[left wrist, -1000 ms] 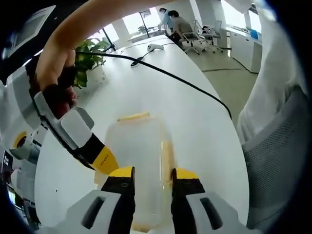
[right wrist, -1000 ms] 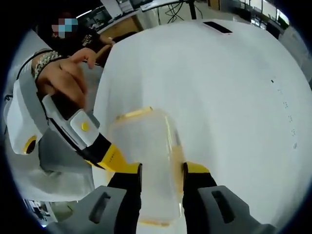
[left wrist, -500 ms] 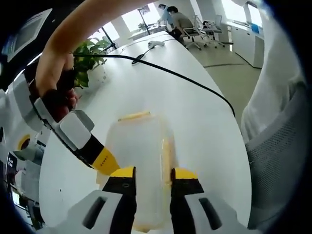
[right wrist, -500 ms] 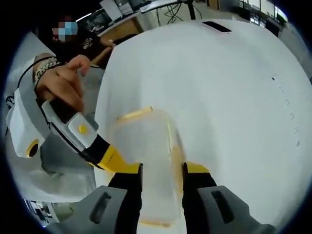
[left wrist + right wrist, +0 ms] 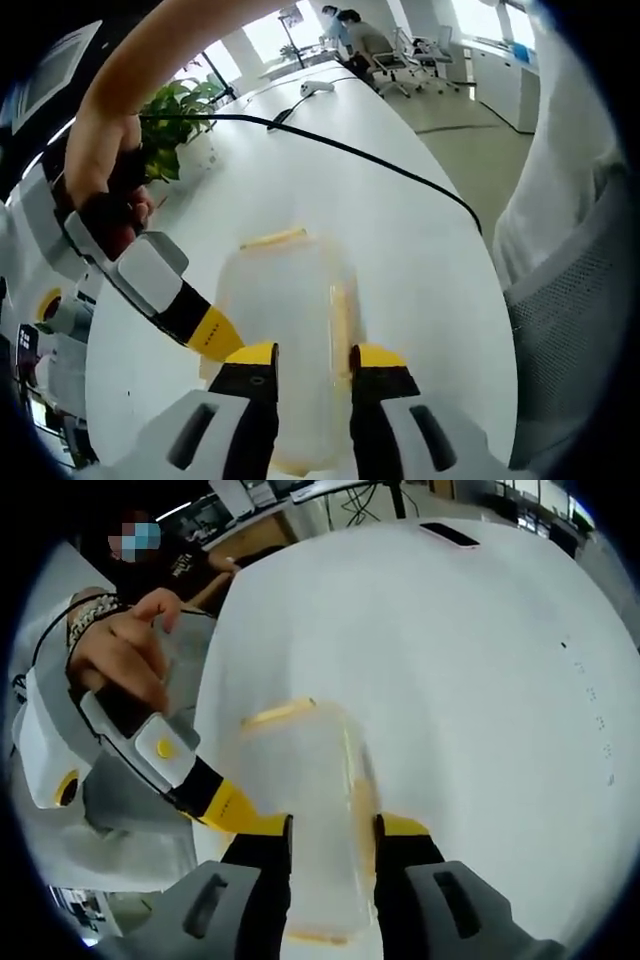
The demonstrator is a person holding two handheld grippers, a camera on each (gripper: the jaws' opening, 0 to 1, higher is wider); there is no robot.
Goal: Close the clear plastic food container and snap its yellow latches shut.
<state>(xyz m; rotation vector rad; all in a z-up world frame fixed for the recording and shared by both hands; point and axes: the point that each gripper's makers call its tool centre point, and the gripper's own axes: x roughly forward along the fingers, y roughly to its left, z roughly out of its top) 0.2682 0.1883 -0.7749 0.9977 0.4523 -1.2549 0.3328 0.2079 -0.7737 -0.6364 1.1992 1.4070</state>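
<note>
Both grippers are set on the clear plastic food container (image 5: pixel 290 330), which lies on the white table (image 5: pixel 400 200) with its lid already down. In the left gripper view the left gripper (image 5: pixel 312 358) has its yellow-tipped jaws partly spread over the near end of the container, the clear lid showing in the gap; whether the tips press the plastic or only stand against it I cannot tell. The right gripper (image 5: pixel 215 335) comes in from the left of the container, its yellow tip at the box's near left corner. In the right gripper view the right gripper (image 5: pixel 330 830) likewise straddles the near end of the container (image 5: pixel 310 800), jaws partly apart, and the left gripper (image 5: pixel 235 810) reaches the container's left edge, held by a hand (image 5: pixel 125 655).

The risks, as I judge them: the box is light and smooth on a slick table, so a push on one latch could slide or tip it rather than snap it. A yellow latch (image 5: pixel 340 315) runs along the container's right side and another latch (image 5: pixel 273 239) along its far end; pressing before the lid is seated all round could leave a latch half caught. A black cable (image 5: pixel 380 165) crosses the table beyond the container, well apart.
</note>
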